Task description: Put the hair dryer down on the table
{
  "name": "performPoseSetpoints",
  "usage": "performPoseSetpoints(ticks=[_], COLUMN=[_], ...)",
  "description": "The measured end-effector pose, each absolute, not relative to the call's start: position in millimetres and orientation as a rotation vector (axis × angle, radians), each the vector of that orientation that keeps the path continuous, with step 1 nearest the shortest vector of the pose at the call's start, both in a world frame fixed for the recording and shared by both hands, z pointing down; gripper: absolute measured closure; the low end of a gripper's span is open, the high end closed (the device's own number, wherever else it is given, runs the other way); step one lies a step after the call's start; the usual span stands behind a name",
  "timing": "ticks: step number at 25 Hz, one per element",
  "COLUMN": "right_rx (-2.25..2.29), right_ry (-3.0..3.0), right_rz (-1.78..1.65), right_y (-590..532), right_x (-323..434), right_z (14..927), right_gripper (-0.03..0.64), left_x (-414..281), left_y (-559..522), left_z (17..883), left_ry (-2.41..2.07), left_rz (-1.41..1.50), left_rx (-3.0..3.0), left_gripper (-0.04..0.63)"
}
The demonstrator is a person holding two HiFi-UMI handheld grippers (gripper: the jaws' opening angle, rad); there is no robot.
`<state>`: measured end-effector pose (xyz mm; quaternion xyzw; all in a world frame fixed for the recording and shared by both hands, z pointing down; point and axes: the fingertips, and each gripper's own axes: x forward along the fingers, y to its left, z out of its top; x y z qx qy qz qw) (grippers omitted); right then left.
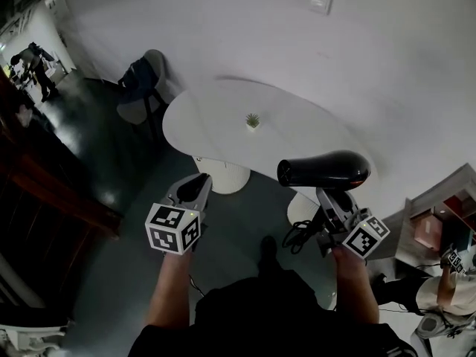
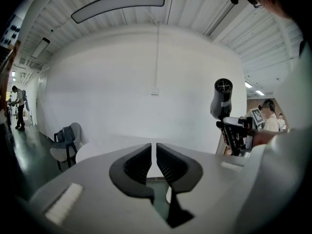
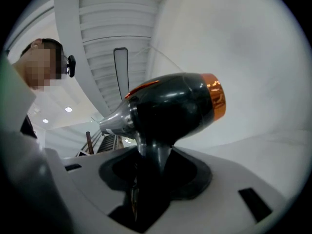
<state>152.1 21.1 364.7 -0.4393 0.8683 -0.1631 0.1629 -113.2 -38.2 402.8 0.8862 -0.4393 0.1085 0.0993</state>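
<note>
Right gripper (image 3: 153, 167) jaws clamped on handle of black hair dryer (image 3: 170, 108). Left gripper (image 2: 156, 152) jaws closed to thin slit, nothing between.

Head view: hair dryer at centre right of frame, barrel level, nozzle toward frame left, overlapping near right edge of white oval table (image 1: 216, 117). Small potted plant (image 1: 253, 120) at table's middle. Left gripper lower left of centre, well apart from dryer. Dark cord (image 1: 301, 236) hanging below right gripper. Chair (image 1: 145, 88) in upper left, beyond table.

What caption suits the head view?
A black hair dryer held in the right gripper near the white table; left gripper empty.
</note>
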Motion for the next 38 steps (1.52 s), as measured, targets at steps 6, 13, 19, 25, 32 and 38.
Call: performPoseSetpoints(ticks=[6, 13, 19, 25, 32, 38], right_rx=[-1.207, -1.161, -1.172, -1.241, -1.313, -1.376], right_ry=[2.508, 2.556, 2.560, 2.531, 2.561, 2.611], right_rz=[-0.499, -0.516, -0.520, -0.564, -0.586, -0.601], right_y=[-72, -156, -191, -228, -262, -317], right_x=[173, 192, 184, 156, 136, 146], right_z=[373, 375, 371, 374, 385, 407], right_gripper=[0.442, 0.442, 0.442, 0.442, 0.442, 0.442], left_x=[-91, -63, -73, -99, -107, -98], left_y=[-119, -187, -217, -250, -282, -320], left_z=[411, 410, 419, 421, 434, 456], left_ry=[-1.333, -1.338, -1.314, -1.273, -1.200, -1.183], left_rz=[0.369, 0.331, 0.317, 0.286, 0.257, 0.258], left_rx=[2.576, 2.572, 2.559, 2.580, 2.584, 2.539], left_gripper=[0.555, 0.555, 0.555, 0.555, 0.555, 0.555])
